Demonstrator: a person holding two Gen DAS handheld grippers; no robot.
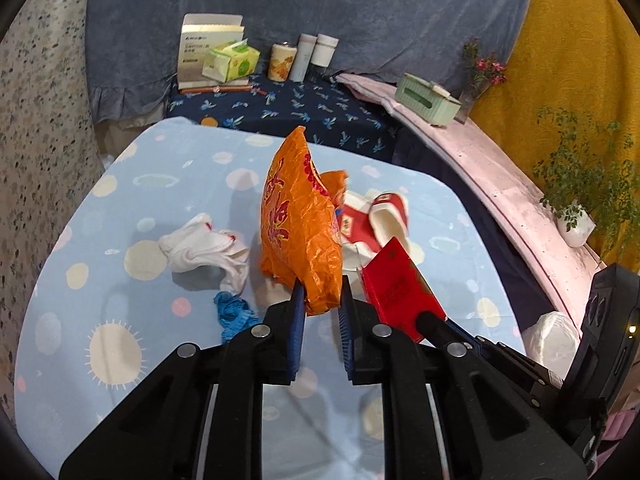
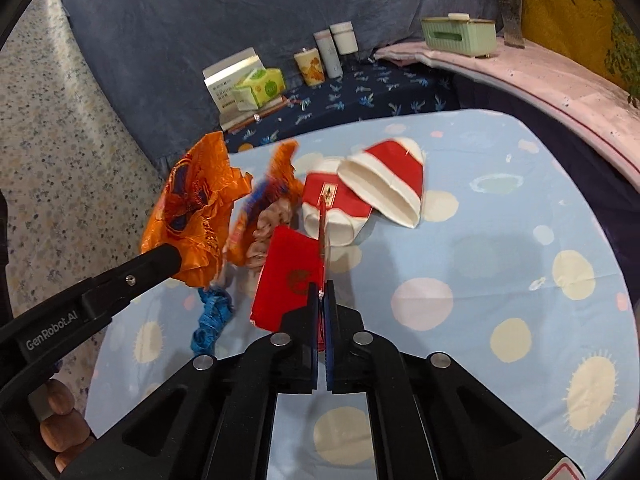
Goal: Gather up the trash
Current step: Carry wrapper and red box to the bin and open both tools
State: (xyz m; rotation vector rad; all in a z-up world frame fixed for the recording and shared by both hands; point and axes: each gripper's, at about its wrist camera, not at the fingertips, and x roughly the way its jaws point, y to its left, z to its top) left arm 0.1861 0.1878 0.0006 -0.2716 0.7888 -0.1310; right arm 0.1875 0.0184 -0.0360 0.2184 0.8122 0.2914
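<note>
A crumpled orange plastic bag (image 1: 300, 220) hangs lifted off the light blue dotted tablecloth (image 1: 160, 184), and my left gripper (image 1: 322, 286) is shut on its lower end. My right gripper (image 2: 322, 290) is shut on the edge of a flat red packet (image 2: 290, 276), which also shows at the right of the left wrist view as the red packet (image 1: 400, 280). The orange bag (image 2: 196, 208) sits left of it. On the cloth lie two squashed red-and-white paper cups (image 2: 380, 184), a white crumpled rag (image 1: 204, 248), a blue crumpled scrap (image 2: 212, 316) and a beige wad (image 2: 268, 228).
Behind the table, a dark blue patterned surface (image 1: 320, 112) carries a white box (image 1: 208, 52), a tissue pack (image 1: 232, 60) and three canisters (image 1: 304, 56). A pink ledge (image 1: 500, 184) at right holds a green box (image 1: 428, 98) and a potted plant (image 1: 576, 208). A white bag (image 1: 552, 338) sits below it.
</note>
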